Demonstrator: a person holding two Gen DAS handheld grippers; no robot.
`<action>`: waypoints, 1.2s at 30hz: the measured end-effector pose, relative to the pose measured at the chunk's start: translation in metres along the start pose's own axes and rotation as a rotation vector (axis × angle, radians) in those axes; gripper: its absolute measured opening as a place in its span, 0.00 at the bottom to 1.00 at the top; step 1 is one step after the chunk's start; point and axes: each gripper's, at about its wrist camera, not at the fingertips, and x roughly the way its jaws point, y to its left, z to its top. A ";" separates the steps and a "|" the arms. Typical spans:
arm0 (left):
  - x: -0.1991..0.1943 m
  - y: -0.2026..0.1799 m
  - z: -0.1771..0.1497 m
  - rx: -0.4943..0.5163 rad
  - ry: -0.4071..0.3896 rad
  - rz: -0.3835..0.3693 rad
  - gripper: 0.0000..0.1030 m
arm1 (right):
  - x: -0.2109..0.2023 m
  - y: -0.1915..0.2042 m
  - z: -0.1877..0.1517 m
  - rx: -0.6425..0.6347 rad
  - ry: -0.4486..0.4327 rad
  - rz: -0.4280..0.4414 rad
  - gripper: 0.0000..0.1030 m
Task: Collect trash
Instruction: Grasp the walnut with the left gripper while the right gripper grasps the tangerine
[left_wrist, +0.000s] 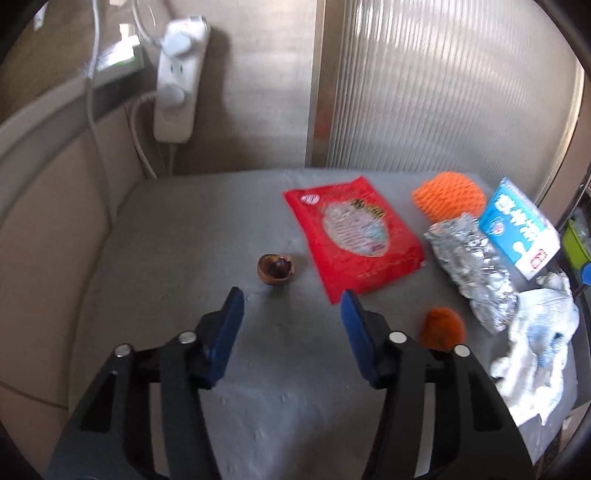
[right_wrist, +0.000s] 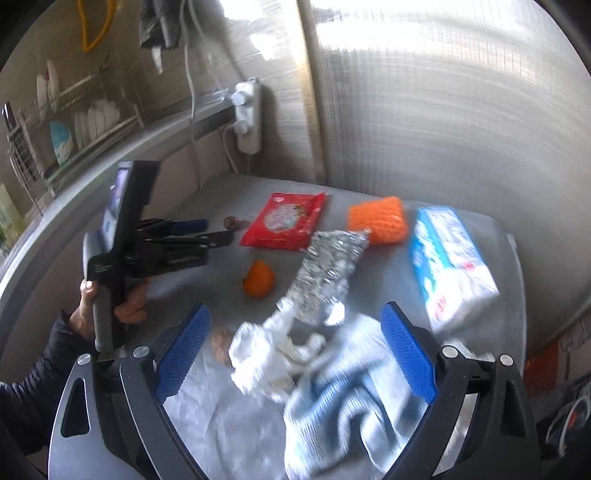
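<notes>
The left gripper's (left_wrist: 291, 302) fingers, half-wide and holding nothing, point at the brown nut shell (left_wrist: 276, 268) lying just beyond them, slightly left of the gap.

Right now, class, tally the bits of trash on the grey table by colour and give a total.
Red: 1, packet
Orange: 2, foam net, peel
Silver: 1, foil wrapper
Blue and white: 1, carton
White: 1, crumpled tissue
Brown: 1, shell
Total: 7

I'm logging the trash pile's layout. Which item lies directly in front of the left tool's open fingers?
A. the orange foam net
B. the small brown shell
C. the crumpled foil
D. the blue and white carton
B: the small brown shell sits just ahead of the left tool, which holds nothing.
</notes>
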 end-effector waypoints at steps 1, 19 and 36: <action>0.004 0.001 0.002 -0.005 0.008 -0.008 0.46 | 0.005 0.003 0.003 -0.011 0.005 0.005 0.90; 0.035 0.010 0.022 -0.020 0.041 0.010 0.40 | 0.050 0.017 0.023 -0.060 0.060 0.046 0.90; -0.010 0.025 0.008 -0.105 -0.029 0.052 0.24 | 0.083 0.056 0.037 -0.225 0.133 -0.009 0.82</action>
